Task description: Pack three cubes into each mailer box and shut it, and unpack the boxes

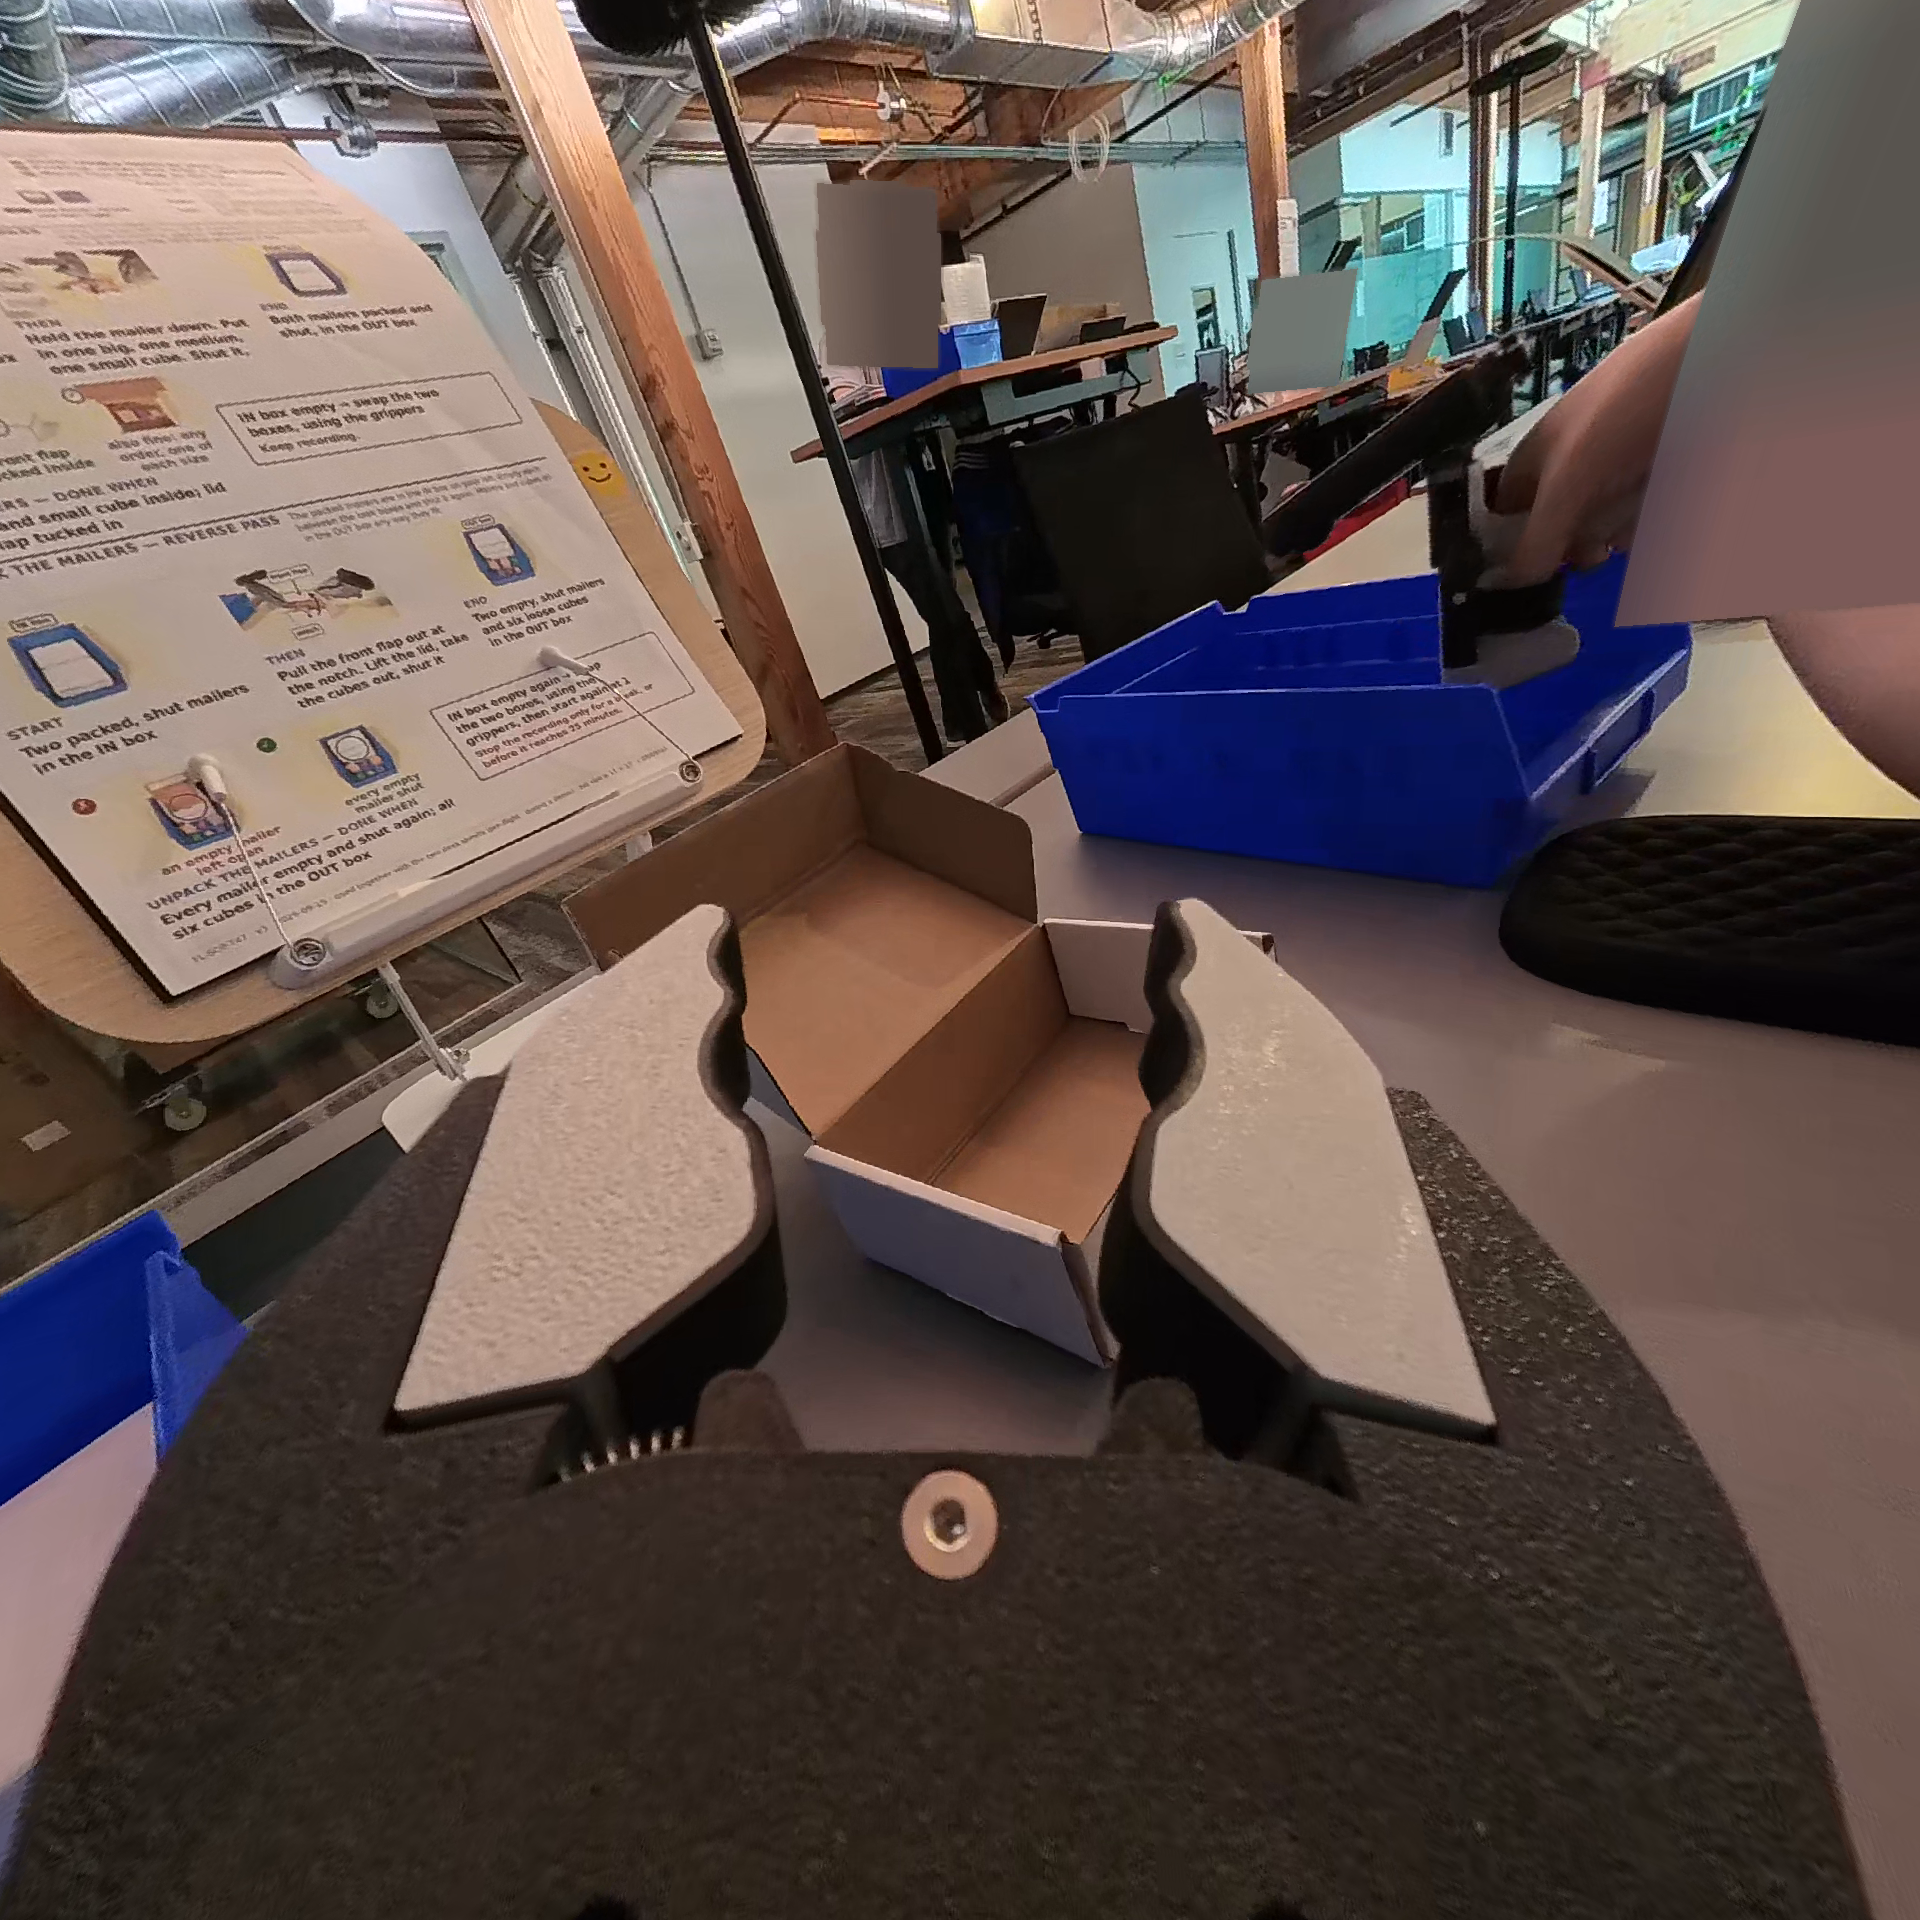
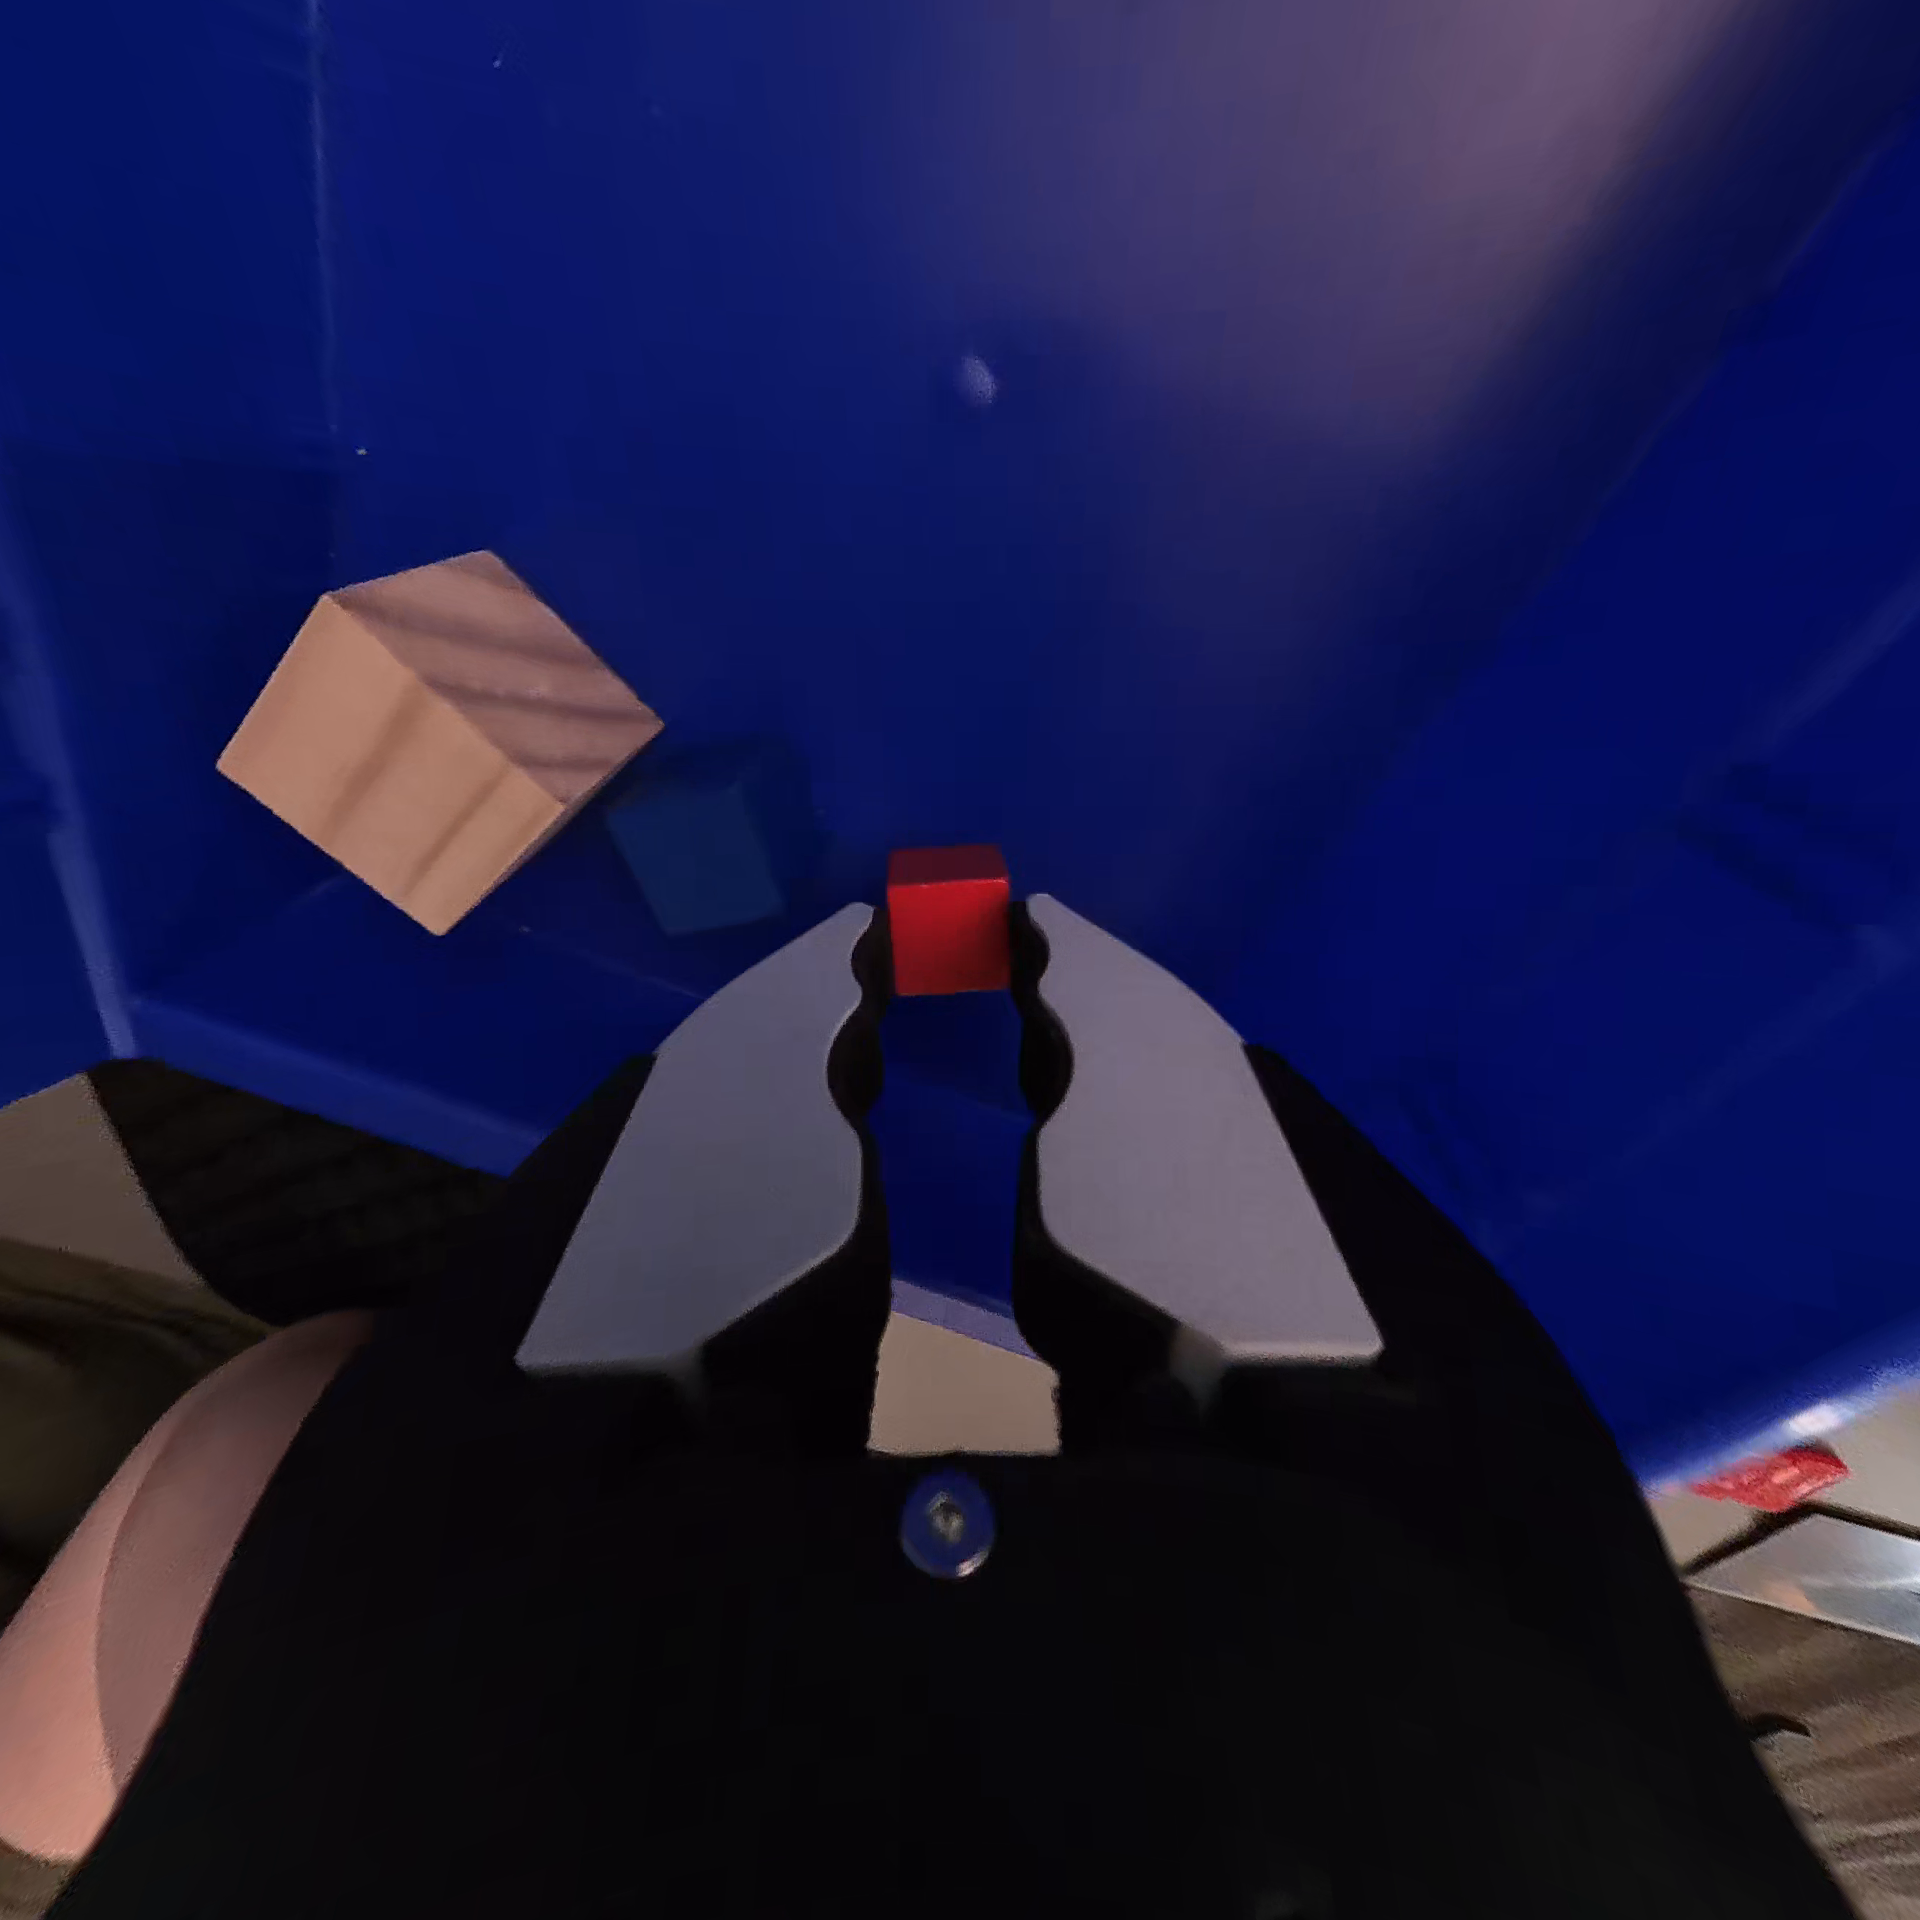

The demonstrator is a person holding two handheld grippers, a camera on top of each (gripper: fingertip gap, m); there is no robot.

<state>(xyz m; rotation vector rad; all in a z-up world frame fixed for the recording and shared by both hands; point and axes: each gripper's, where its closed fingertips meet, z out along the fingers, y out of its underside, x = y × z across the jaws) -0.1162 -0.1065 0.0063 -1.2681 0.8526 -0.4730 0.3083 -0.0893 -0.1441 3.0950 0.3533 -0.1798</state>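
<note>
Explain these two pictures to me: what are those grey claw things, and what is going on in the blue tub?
No robot here: a person holds a hand tool in each hand, each with a camera looking along its two fingers. The left view shows the left gripper, open, around an open, empty mailer box on a grey table; farther off, the other tool reaches into a blue bin. The right view looks into that bin: the right gripper pinches a small red cube. A wooden cube and a blue cube lie nearby.
</note>
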